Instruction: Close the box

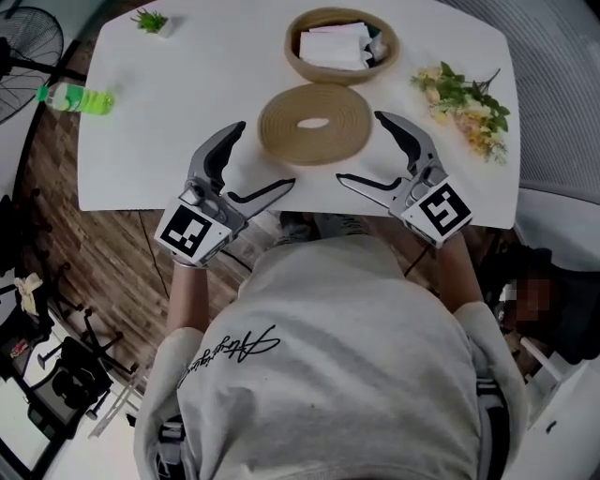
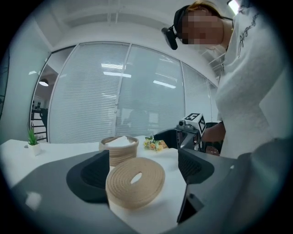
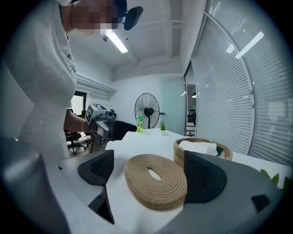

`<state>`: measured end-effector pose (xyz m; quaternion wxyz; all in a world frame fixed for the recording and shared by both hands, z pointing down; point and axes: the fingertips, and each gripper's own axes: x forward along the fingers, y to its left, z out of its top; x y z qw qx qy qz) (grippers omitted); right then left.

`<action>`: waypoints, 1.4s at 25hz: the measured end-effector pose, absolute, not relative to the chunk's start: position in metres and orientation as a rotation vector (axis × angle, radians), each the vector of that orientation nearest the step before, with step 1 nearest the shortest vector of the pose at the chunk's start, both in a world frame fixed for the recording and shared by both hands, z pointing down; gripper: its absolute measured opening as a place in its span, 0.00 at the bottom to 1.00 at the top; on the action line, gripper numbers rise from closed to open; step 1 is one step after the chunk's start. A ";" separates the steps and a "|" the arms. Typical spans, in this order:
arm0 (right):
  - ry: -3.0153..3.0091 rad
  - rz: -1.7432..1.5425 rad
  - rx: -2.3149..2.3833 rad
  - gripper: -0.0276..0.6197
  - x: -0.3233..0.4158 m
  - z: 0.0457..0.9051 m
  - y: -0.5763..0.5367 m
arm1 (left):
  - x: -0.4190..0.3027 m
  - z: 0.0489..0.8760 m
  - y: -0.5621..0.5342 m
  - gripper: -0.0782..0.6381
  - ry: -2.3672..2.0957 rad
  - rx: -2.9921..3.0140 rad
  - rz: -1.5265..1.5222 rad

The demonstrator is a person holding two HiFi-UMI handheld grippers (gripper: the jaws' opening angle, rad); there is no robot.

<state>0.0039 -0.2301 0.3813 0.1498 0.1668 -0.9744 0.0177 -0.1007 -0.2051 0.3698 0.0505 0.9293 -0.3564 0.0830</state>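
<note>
A round woven box (image 1: 342, 45) holding white papers stands at the back middle of the white table (image 1: 169, 141). Its flat woven lid (image 1: 315, 123), with a hole in the middle, lies on the table just in front of it. My left gripper (image 1: 264, 155) is open at the lid's left edge and my right gripper (image 1: 361, 147) is open at its right edge; neither touches it. In the left gripper view the lid (image 2: 135, 182) lies ahead between the open jaws of the left gripper (image 2: 144, 171). The right gripper view shows the lid (image 3: 155, 179) and box (image 3: 201, 151) beyond the right gripper (image 3: 153, 171).
A green bottle (image 1: 77, 97) lies at the table's left edge and a small potted plant (image 1: 150, 21) stands at its back left. A bunch of flowers (image 1: 466, 101) lies at the right. A fan (image 1: 28, 42) stands on the floor to the left.
</note>
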 end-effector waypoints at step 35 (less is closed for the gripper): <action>-2.412 0.057 0.240 0.94 0.004 0.507 -0.268 | -0.103 0.509 -0.234 0.81 -0.843 2.552 1.022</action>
